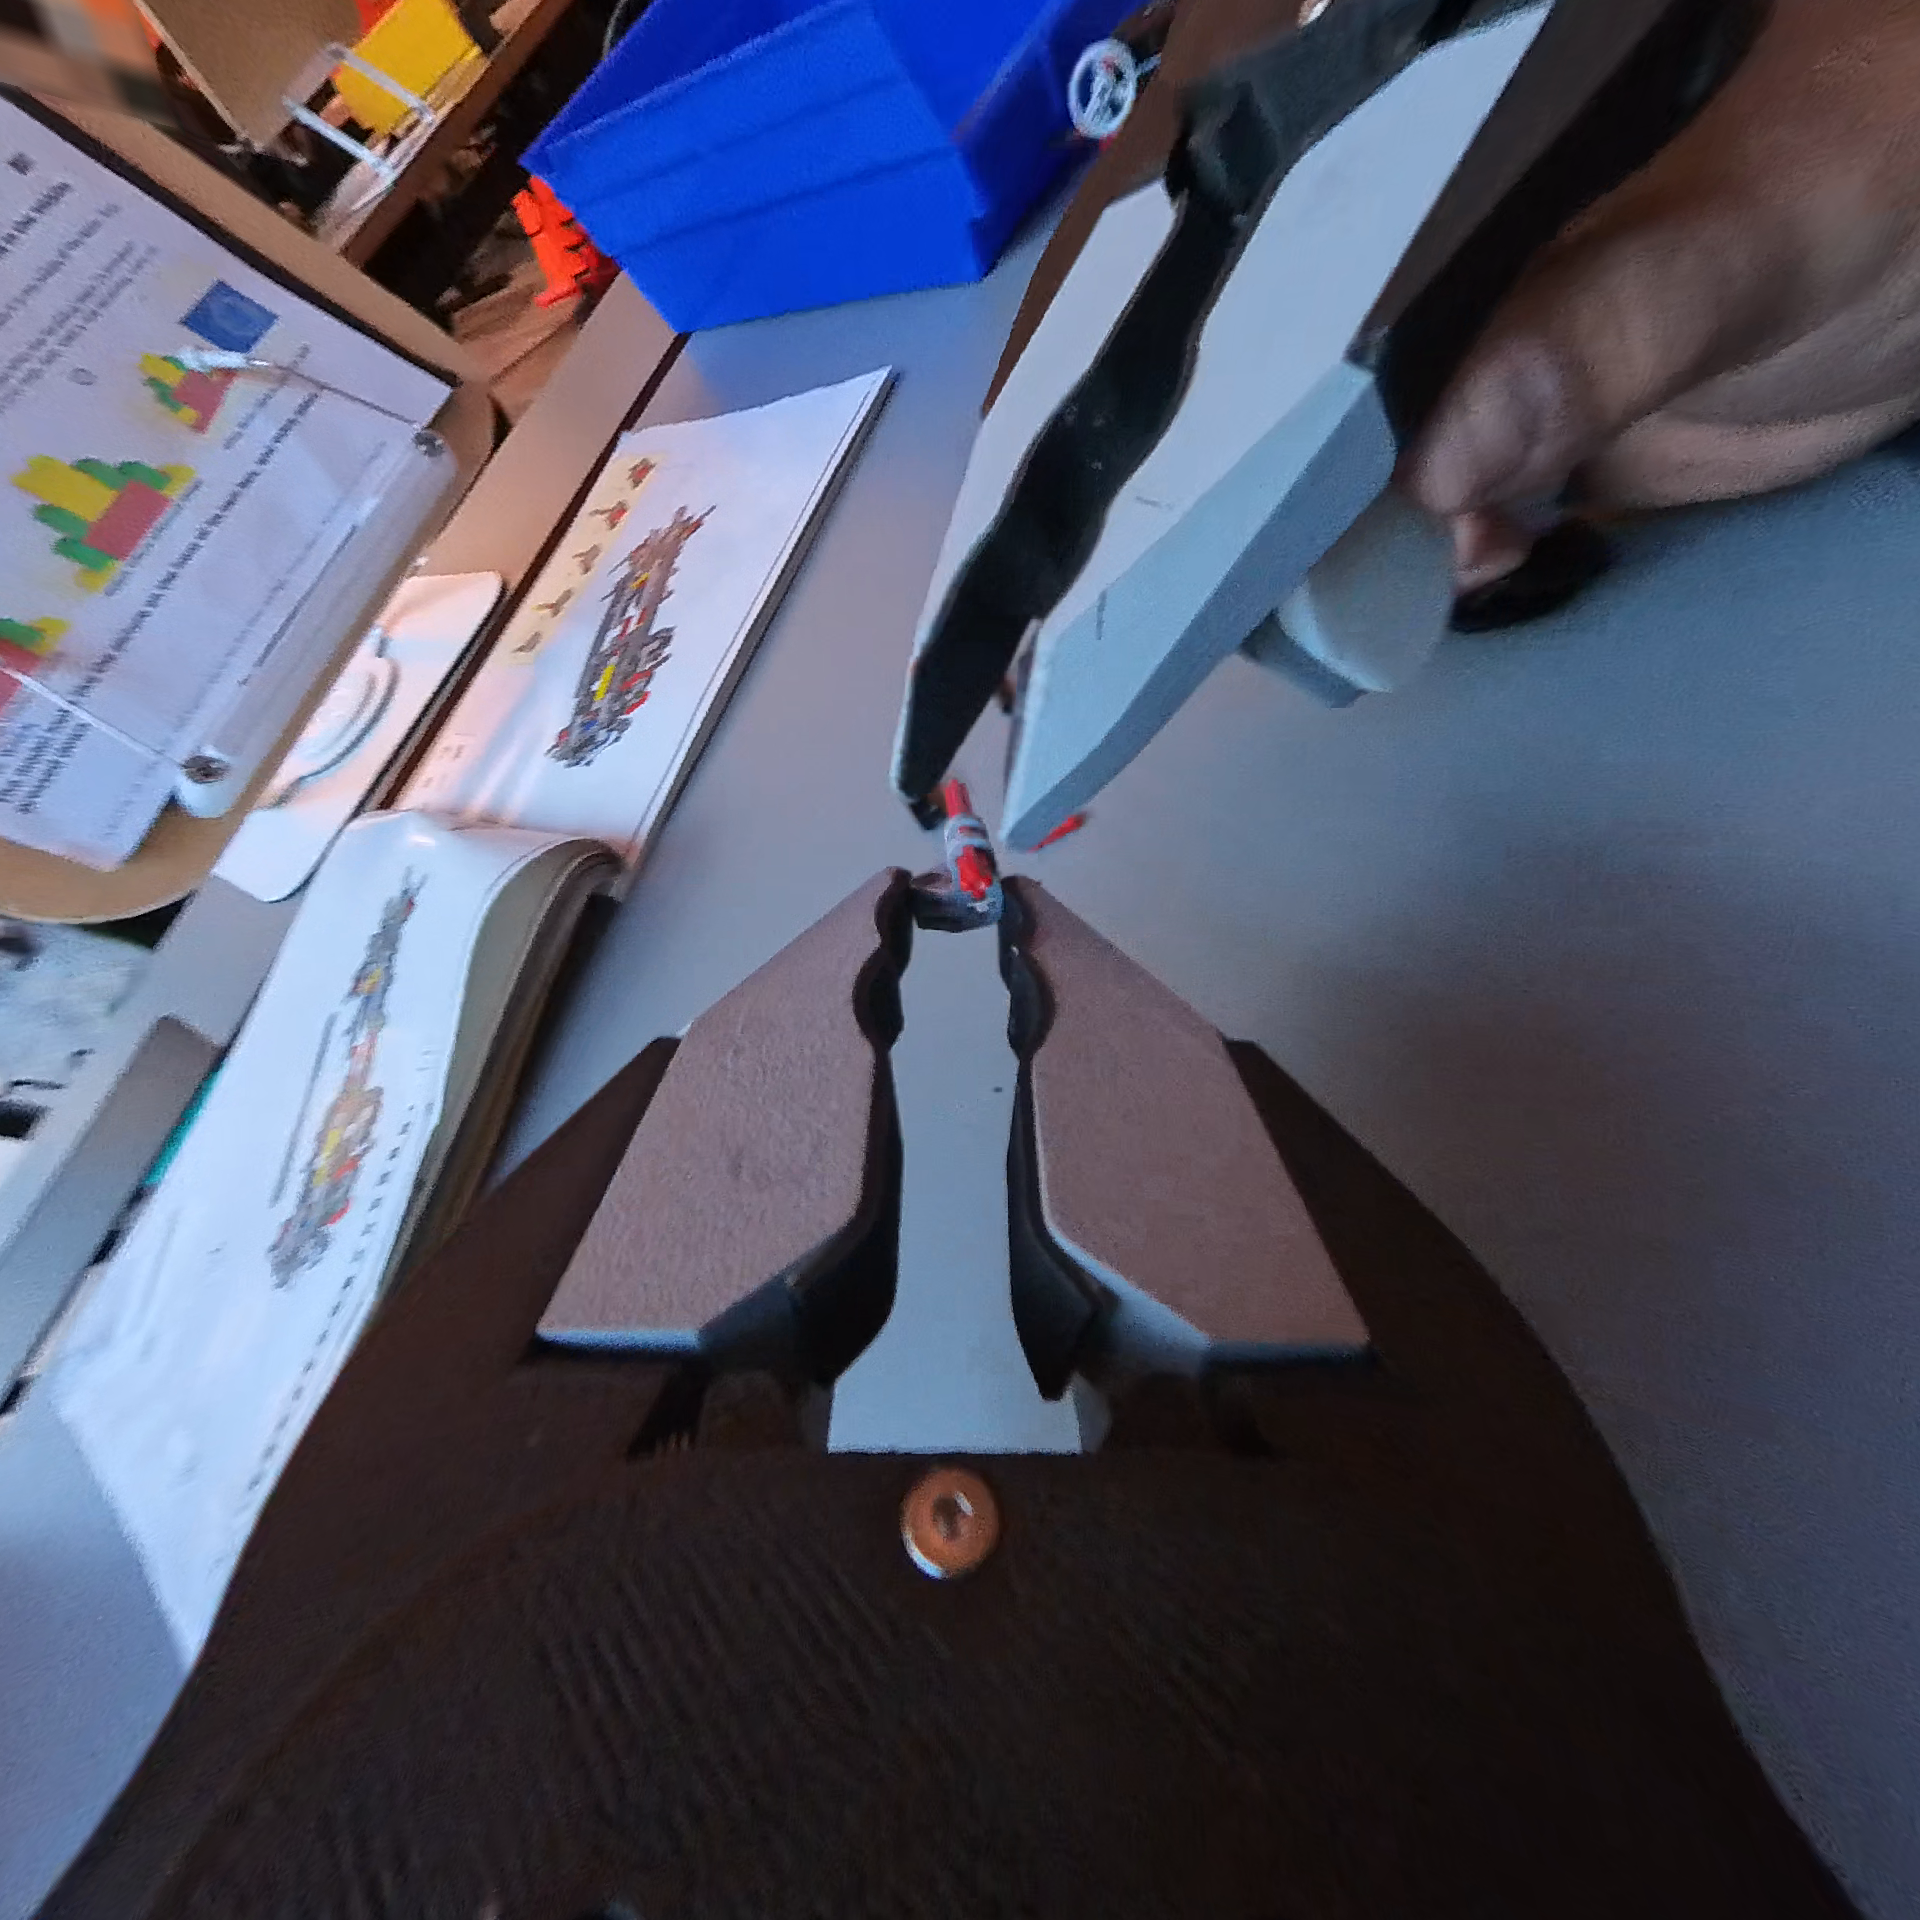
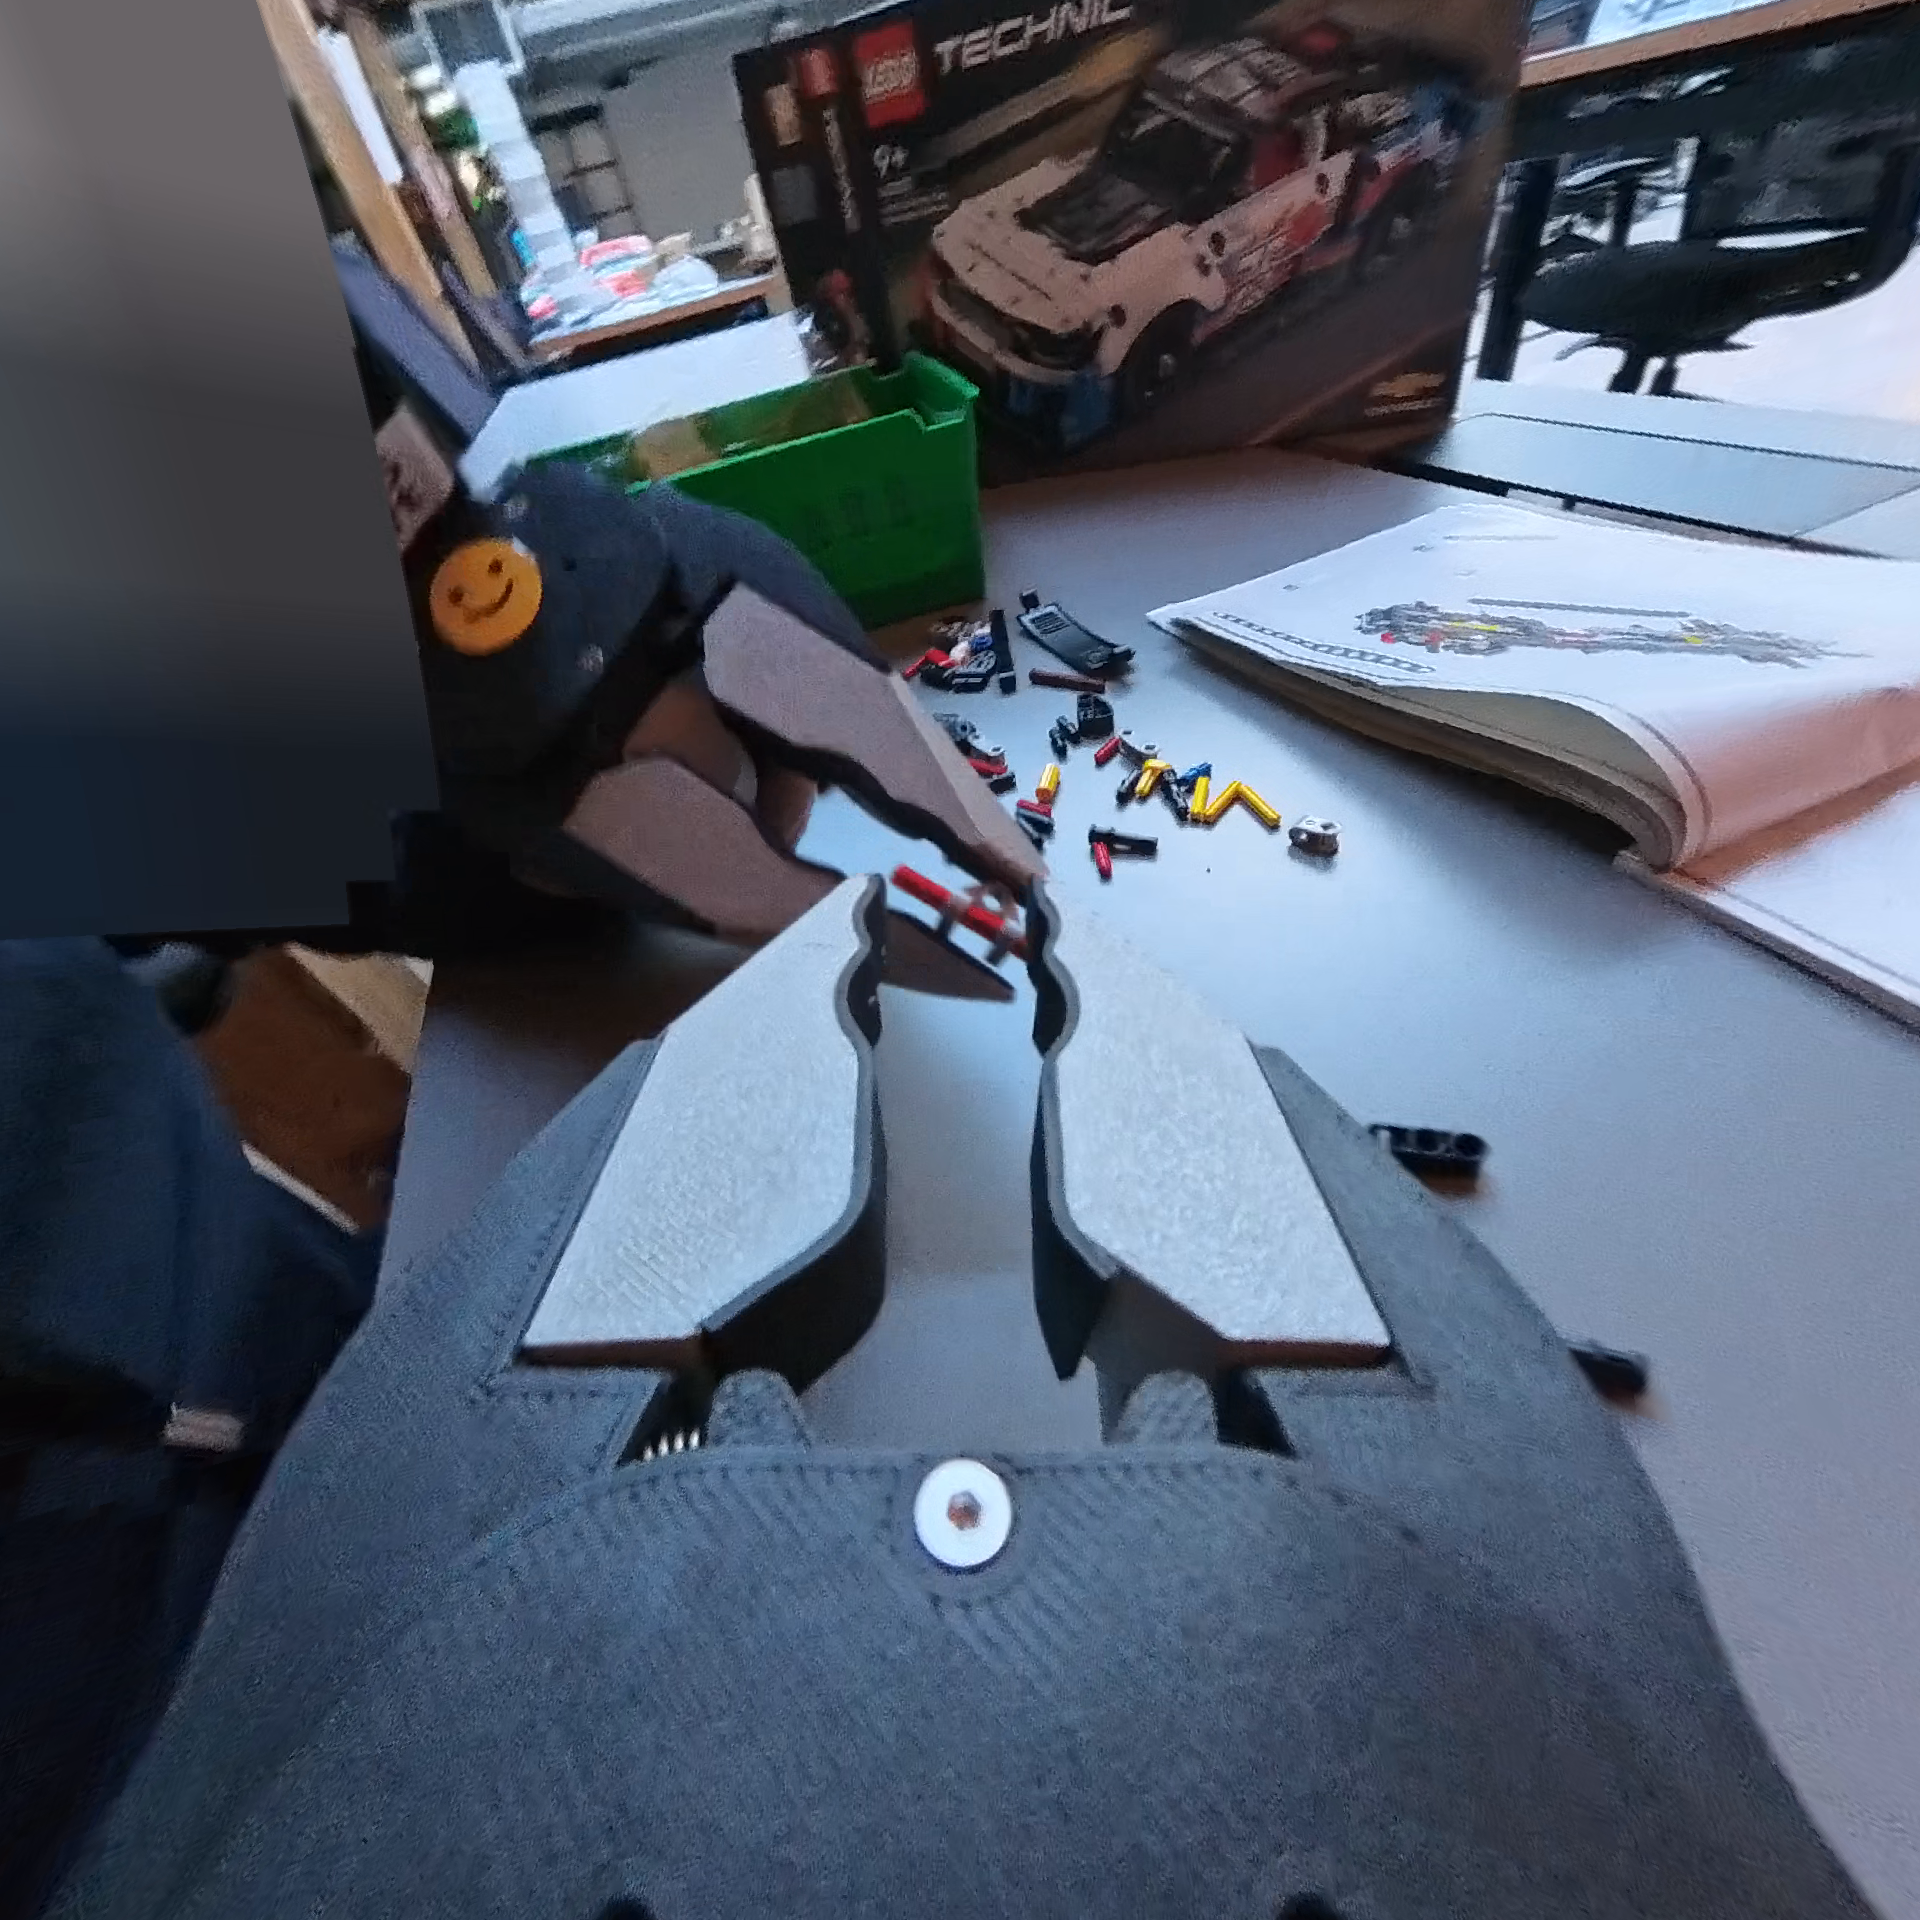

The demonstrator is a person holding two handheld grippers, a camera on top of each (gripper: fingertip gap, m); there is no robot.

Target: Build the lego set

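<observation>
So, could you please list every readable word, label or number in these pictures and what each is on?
I won't quote writing; these bear it:
Dark cardboard toy-car box: large printed branding.
Open white instruction booklet: tiny, blurred.
White sheet under clear plastic: blurred lines.

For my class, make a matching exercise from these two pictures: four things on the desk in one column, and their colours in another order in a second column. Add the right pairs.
Things
1. storage bin beyond the open booklet
2. storage bin in front of the big toy box
3. round smiley badge on the left gripper
4. rod that sticks out between the two grippers

Colours
A. orange
B. red
C. blue
D. green

Pairs: 1-C, 2-D, 3-A, 4-B
</observation>
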